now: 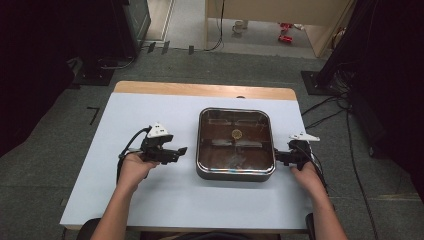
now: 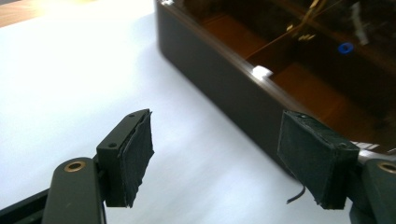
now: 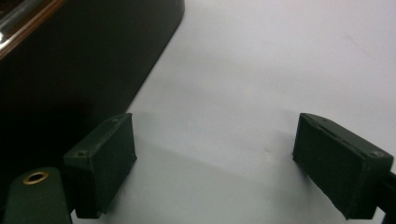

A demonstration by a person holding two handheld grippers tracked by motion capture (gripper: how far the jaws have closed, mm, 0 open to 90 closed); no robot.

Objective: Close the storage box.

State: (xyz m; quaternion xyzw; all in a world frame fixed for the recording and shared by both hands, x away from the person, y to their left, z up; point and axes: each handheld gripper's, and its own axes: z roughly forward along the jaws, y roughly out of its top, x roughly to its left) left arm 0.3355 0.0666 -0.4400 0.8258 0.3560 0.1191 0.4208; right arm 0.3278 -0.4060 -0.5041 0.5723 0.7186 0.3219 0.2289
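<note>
The step in hand looks like the approach to a 2-handed grasp of the dark square box (image 1: 235, 144), which sits on the bench (image 1: 150, 200) a little right of its middle, its glossy lid showing brown compartments beneath.

The left gripper (image 1: 181, 150) hangs just left of the box, apart from its left wall, and its jaws stand wide and released with nothing between them; in the left gripper view (image 2: 217, 163) the box's dark side wall (image 2: 219, 79) runs close beyond the right pad. The right gripper (image 1: 278, 158) sits at the box's near right corner, very close to the wall. In the right gripper view (image 3: 215, 163) its jaws are also spread with only bare bench between them; whether its left pad touches the box I cannot tell, as that side is in shadow.

Next, I judge, each gripper must close the gap to its side of the box, level and opposite the other, before any squeeze or lift.
</note>
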